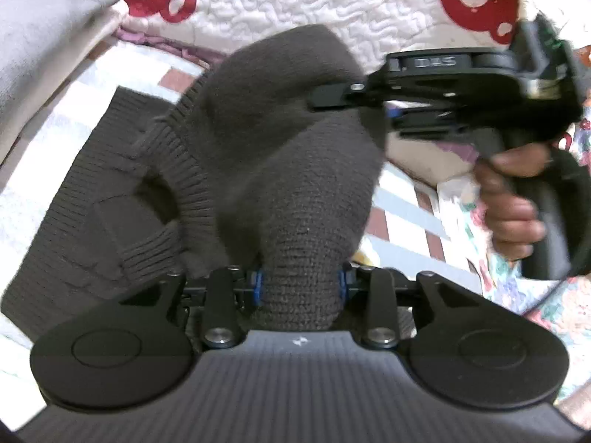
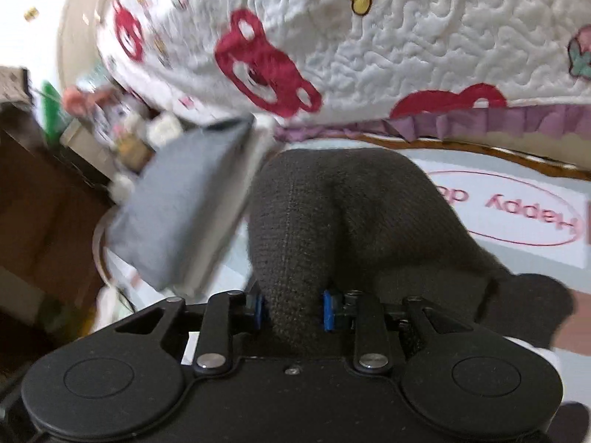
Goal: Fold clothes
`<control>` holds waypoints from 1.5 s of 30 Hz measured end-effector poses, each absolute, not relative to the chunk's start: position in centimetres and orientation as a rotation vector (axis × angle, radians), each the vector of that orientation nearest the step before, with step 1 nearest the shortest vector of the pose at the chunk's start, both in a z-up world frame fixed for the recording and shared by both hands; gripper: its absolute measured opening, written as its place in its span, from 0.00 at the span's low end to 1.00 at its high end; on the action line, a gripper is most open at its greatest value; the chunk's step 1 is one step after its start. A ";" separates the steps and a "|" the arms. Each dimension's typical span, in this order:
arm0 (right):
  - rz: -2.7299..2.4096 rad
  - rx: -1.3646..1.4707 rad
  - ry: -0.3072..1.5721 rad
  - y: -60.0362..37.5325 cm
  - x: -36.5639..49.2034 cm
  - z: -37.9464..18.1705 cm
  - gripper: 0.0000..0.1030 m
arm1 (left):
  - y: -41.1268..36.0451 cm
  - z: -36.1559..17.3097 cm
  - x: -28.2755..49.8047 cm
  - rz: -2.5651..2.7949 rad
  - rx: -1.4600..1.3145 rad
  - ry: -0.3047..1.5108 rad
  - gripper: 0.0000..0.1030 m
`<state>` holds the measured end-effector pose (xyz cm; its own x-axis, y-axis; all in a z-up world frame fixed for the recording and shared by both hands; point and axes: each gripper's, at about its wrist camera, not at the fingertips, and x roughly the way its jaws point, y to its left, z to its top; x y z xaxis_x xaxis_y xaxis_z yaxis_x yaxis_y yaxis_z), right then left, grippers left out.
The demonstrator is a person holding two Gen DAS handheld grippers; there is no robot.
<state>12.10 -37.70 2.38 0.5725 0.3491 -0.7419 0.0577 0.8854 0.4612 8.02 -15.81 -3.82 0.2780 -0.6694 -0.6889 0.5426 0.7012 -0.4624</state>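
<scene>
Folding: your left gripper (image 1: 301, 282) and right gripper (image 2: 293, 308) each pinch the sweater (image 1: 229, 155), lifted.
Left: its ribbed part at 9 o'clock lies unfolded.

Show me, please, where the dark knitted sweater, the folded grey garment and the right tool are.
dark knitted sweater (image 1: 258, 170): left wrist view, raised fold.
folded grey garment (image 2: 181, 203): right wrist view, flat grey face.
right tool (image 2: 293, 312): right wrist view, between its fingertips, shut on the sweater.

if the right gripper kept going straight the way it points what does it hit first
The right gripper is already shut on the dark knit sweater, so that bunched fabric comes first. Beyond it probably the white bear-print quilt, though depth is unclear.
</scene>
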 end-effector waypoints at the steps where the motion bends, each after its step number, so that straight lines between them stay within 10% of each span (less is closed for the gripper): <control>1: 0.172 0.433 0.962 -37.5 12.4 3.2 0.31 | -15.7 -3.5 8.9 -0.826 -0.136 1.027 0.32; 8: 0.110 0.664 0.912 -40.7 11.5 1.9 0.31 | -17.2 -2.3 7.8 -0.960 0.025 0.952 0.32; 24: -0.007 0.825 0.474 -43.2 3.8 3.3 0.30 | -17.3 -9.7 11.7 -1.348 -0.773 1.057 0.32; 34: 0.276 0.484 0.811 -29.1 16.6 -3.5 0.29 | -0.8 -25.8 13.7 -0.761 -1.268 1.303 0.33; 45: 0.143 0.136 0.866 -36.2 18.8 -7.0 0.43 | -0.7 -20.9 15.0 -0.826 -0.929 1.183 0.41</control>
<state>18.78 -36.17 -7.04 0.6391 0.1799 -0.7478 -0.0696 0.9818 0.1767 14.98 -0.71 -20.86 0.1909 -0.9033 -0.3841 0.0493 0.3996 -0.9153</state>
